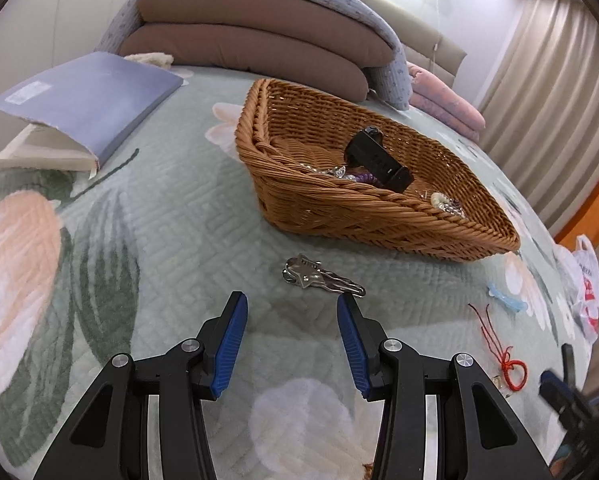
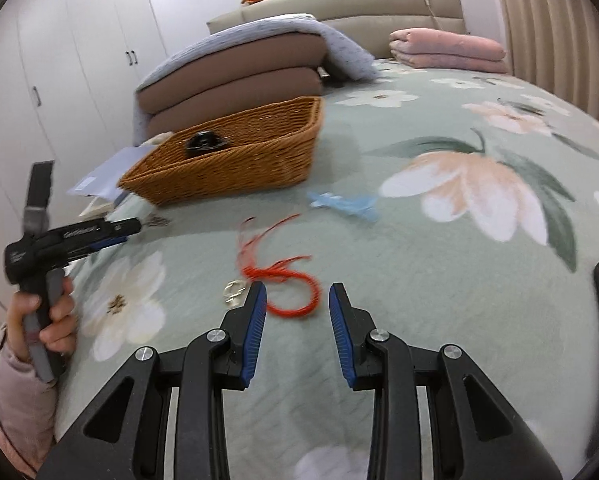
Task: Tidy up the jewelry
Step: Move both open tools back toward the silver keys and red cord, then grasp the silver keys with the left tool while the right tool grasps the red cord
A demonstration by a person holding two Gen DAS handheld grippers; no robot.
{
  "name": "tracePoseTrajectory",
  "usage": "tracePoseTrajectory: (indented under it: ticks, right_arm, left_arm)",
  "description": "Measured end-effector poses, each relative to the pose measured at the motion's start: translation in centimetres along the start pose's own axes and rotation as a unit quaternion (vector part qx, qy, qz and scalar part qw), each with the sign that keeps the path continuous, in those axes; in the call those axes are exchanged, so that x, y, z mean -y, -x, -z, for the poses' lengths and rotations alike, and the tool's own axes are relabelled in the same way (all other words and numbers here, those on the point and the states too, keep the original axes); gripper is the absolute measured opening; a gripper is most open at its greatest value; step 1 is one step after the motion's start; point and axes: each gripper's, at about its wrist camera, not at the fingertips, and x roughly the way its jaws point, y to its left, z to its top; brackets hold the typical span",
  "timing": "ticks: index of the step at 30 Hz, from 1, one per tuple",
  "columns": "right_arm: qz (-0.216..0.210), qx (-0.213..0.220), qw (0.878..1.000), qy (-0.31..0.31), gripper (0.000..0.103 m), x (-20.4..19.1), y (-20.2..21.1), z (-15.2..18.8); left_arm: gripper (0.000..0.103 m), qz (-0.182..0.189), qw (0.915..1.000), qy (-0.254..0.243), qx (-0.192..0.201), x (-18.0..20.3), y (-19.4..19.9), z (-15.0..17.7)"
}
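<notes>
A wicker basket (image 1: 363, 216) sits on the bed and holds a black watch (image 1: 379, 158) and several beaded pieces (image 1: 443, 202). A silver star-shaped piece (image 1: 319, 276) lies on the quilt just ahead of my open, empty left gripper (image 1: 291, 304). A red cord bracelet (image 2: 287, 284) lies just ahead of my open, empty right gripper (image 2: 297, 294), with a small silver ring piece (image 2: 234, 293) to its left. A light blue hair clip (image 2: 345, 204) lies farther on. The basket (image 2: 227, 164) and the left gripper (image 2: 115, 232) also show in the right wrist view.
A blue folder (image 1: 87, 104) lies on a book at the far left. Stacked brown cushions under a blue blanket (image 1: 259, 40) stand behind the basket. Folded pink blankets (image 2: 447, 52) lie at the headboard. A plastic bag (image 1: 587, 280) sits at the bed's right edge.
</notes>
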Motion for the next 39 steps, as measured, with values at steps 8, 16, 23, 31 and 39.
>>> tracePoseTrajectory:
  ticks: [8,16,23,31,39]
  right_arm:
    - [0.005,-0.045,0.999,0.005,0.035,0.3,-2.6,-0.5]
    - [0.066,-0.050,0.995,0.047,0.034,-1.5,-3.6,-0.7]
    - [0.070,-0.049,0.995,0.055,0.034,-1.7,-3.7,-0.6]
    - [0.057,-0.048,0.996,0.051,0.035,-1.4,-3.7,-0.6]
    - [0.056,-0.048,0.996,0.055,0.035,-1.5,-3.7,-0.5]
  left_arm:
    - [0.048,-0.011,0.9997,-0.019,0.004,0.7,-0.1,0.2]
    - [0.048,-0.016,0.9997,-0.017,-0.002,0.5,-0.6,-0.1]
    - [0.048,0.009,0.9998,-0.001,-0.016,0.7,-1.5,-1.1]
    - [0.048,-0.003,0.9994,-0.004,-0.034,2.5,-3.0,-1.8]
    - [0.048,-0.028,0.9990,-0.009,-0.033,3.2,-4.3,-2.5]
